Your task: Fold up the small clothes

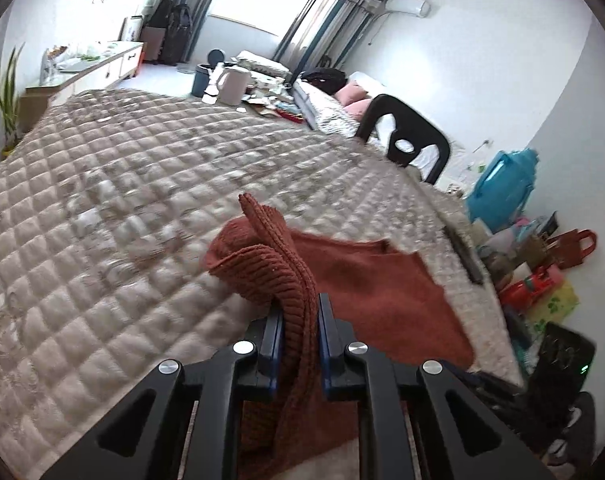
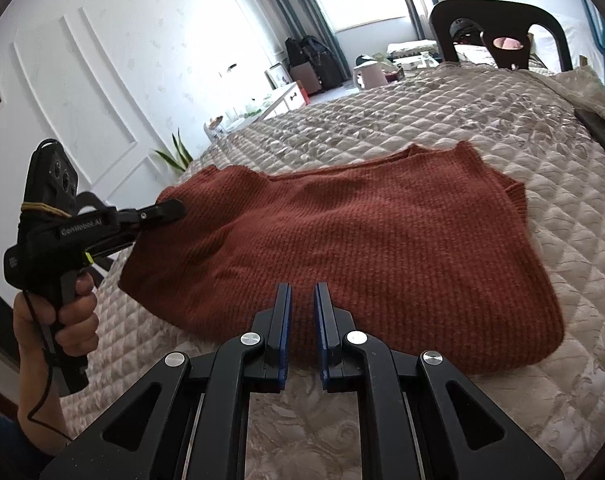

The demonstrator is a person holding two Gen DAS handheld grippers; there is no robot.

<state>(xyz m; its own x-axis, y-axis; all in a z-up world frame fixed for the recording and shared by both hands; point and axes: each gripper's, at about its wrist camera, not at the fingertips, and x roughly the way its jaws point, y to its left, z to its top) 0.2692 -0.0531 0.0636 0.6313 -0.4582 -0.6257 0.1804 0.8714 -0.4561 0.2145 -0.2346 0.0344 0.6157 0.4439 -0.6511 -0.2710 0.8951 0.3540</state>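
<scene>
A rust-red knitted sweater lies spread on the quilted bed. The left gripper is clamped on a bunched, ribbed edge of the knit, lifting that part off the quilt while the rest lies flat. The right gripper hovers at the sweater's near edge, its jaws a little apart with nothing between them. A dark chair stands beside the bed

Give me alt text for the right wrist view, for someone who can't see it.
A rust-red knitted sweater lies spread on a quilted beige bedspread, its left edge pinched and lifted by the left gripper. The right gripper hovers at the sweater's near edge, jaws open and empty.
</scene>
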